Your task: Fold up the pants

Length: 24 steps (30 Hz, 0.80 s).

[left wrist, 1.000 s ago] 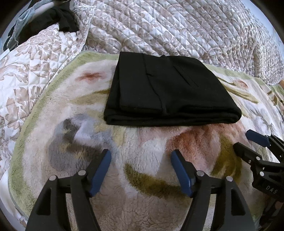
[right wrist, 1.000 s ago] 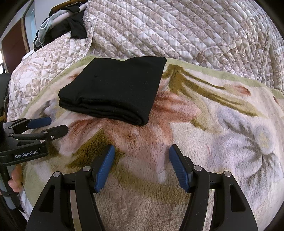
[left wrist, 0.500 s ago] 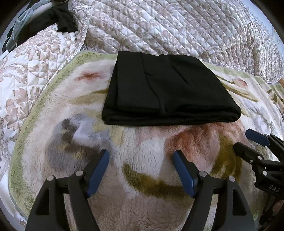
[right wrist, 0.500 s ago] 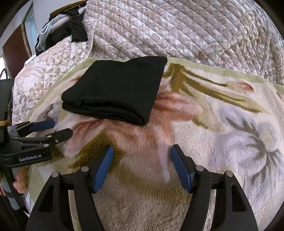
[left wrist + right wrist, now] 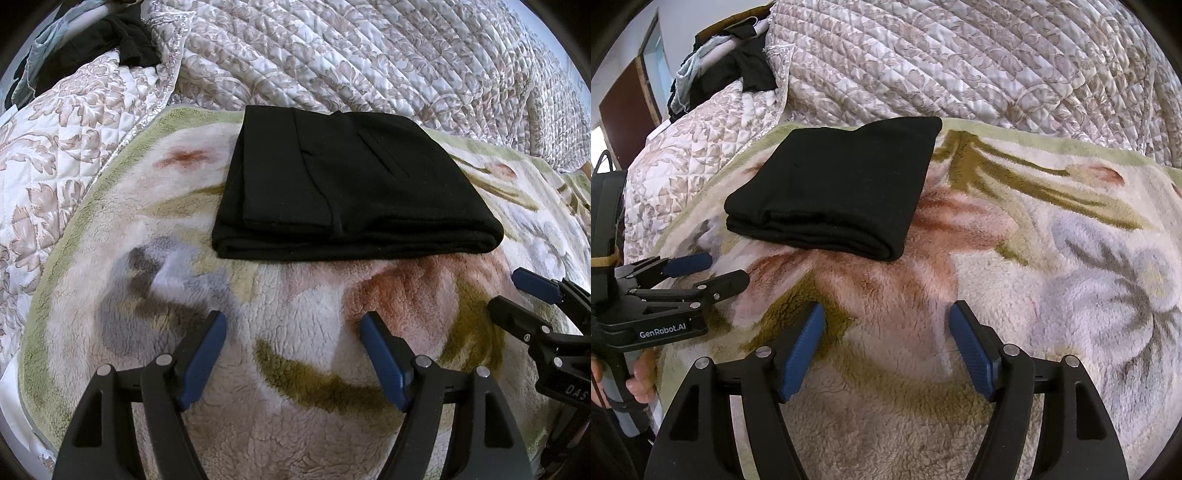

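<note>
The black pants (image 5: 347, 184) lie folded into a neat rectangle on a fluffy floral blanket (image 5: 295, 295); they also show in the right wrist view (image 5: 838, 192). My left gripper (image 5: 293, 332) is open and empty, hovering over the blanket in front of the pants. My right gripper (image 5: 886, 325) is open and empty, in front of and to the right of the pants. Each gripper shows in the other's view: the right one (image 5: 517, 291) at the right edge, the left one (image 5: 720, 269) at the left.
A quilted floral bedspread (image 5: 369, 55) rises behind the blanket. A heap of dark and pale clothes (image 5: 92, 44) lies at the far left corner. A dark door (image 5: 624, 107) stands at the left of the right wrist view.
Both grippers have drawn back slightly from the folded pants. The pants have not moved.
</note>
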Motion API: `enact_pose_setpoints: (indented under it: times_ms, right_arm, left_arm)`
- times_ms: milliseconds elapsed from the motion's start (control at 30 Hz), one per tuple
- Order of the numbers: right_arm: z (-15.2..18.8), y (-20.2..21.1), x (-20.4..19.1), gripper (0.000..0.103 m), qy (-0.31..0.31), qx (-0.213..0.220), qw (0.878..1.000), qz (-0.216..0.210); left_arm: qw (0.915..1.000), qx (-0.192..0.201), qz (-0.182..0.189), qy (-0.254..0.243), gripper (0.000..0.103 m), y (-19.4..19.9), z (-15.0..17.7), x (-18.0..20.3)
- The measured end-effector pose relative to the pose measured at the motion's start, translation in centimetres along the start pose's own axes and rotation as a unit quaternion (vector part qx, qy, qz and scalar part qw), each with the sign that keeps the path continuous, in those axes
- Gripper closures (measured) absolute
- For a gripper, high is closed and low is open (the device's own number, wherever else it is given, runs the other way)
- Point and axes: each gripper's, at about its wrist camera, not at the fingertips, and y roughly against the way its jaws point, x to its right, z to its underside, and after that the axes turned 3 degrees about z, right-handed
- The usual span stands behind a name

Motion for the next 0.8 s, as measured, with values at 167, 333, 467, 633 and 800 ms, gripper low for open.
enact_pose_setpoints:
  times_ms: [167, 333, 467, 633, 800]
  right_arm:
    - [0.0, 0.0, 0.0, 0.032, -0.002, 0.0, 1.0, -0.002]
    - [-0.1, 0.0, 0.1, 0.03, -0.006, -0.001, 1.0, -0.01]
    - [-0.2, -0.2, -0.6, 0.024, 0.019, -0.01, 1.0, -0.009]
    - [-0.2, -0.2, -0.7, 0.023, 0.04, -0.017, 0.999, -0.007]
    - [0.0, -0.1, -0.8, 0.023, 0.045, -0.01, 0.999, 0.001]
  left_arm:
    - [1.0, 0.0, -0.001, 0.0, 0.025, 0.0, 0.0, 0.0]
    - [1.0, 0.0, -0.001, -0.001, 0.025, 0.0, 0.1, 0.0]
    - [1.0, -0.001, -0.001, -0.001, 0.025, 0.0, 0.0, 0.0]
    - [1.0, -0.001, -0.001, -0.001, 0.025, 0.0, 0.0, 0.0]
    - [1.0, -0.001, -0.001, -0.001, 0.025, 0.0, 0.0, 0.0]
